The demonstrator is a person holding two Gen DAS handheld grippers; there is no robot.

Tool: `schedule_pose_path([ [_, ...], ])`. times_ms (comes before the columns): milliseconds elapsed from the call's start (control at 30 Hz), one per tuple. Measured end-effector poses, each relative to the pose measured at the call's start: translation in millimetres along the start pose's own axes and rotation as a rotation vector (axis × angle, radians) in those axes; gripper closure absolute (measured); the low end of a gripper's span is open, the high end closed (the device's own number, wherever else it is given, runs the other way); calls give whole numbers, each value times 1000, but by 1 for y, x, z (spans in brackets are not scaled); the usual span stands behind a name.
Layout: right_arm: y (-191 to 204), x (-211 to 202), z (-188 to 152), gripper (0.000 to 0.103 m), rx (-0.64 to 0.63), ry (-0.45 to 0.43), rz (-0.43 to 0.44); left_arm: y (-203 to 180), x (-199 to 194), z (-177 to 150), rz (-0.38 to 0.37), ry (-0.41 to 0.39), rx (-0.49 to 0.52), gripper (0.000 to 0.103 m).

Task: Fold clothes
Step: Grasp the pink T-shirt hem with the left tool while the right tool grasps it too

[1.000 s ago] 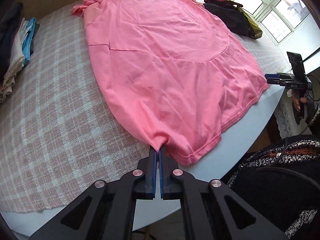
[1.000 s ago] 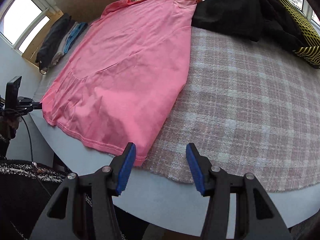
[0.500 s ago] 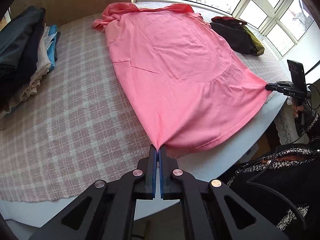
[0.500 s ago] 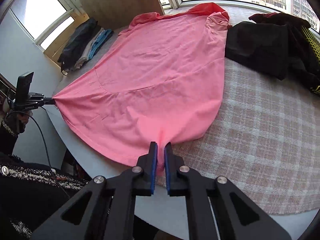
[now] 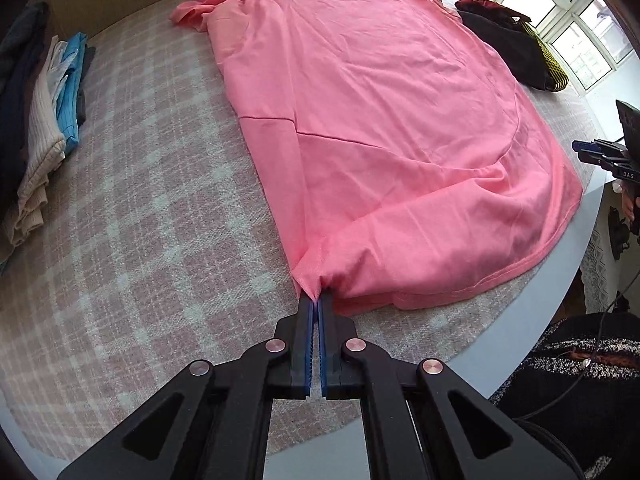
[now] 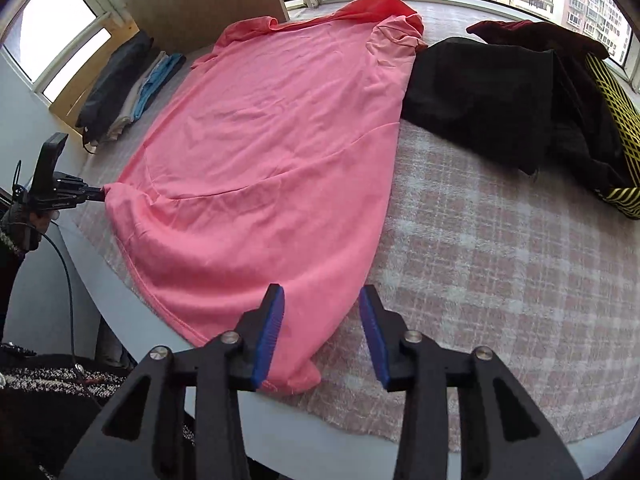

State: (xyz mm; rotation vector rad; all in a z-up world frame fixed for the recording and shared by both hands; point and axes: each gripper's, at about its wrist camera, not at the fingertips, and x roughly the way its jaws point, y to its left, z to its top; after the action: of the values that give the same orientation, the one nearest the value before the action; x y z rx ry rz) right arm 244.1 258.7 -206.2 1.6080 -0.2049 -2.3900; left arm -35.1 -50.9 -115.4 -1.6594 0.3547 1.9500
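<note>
Pink garment (image 5: 380,128) lies spread on the plaid-covered surface (image 5: 140,220) ahead of both grippers. We note left fingers (image 5: 308,312) clamped on its hem corner; right fingers (image 6: 272,324) spread apart, hem between them.

The far collar of the pink shirt (image 5: 380,120) is cut by the top edge in the left wrist view. The folded pile (image 5: 36,128) left of the shirt runs out of the frame there. Right of the shirt, the black clothes (image 6: 520,112) hide most of the yellow-patterned garment (image 6: 612,120).
</note>
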Motion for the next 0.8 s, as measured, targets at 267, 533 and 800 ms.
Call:
schedule_pose_path([
  [267, 29, 22, -35, 48, -107, 44, 1, 5, -10, -19, -8, 15, -2, 102],
  [533, 31, -12, -20, 98, -97, -40, 83, 2, -43, -40, -36, -53, 14, 102],
  [800, 24, -100, 2, 98, 2, -197, 179, -7, -96, -65, -74, -119, 2, 102],
])
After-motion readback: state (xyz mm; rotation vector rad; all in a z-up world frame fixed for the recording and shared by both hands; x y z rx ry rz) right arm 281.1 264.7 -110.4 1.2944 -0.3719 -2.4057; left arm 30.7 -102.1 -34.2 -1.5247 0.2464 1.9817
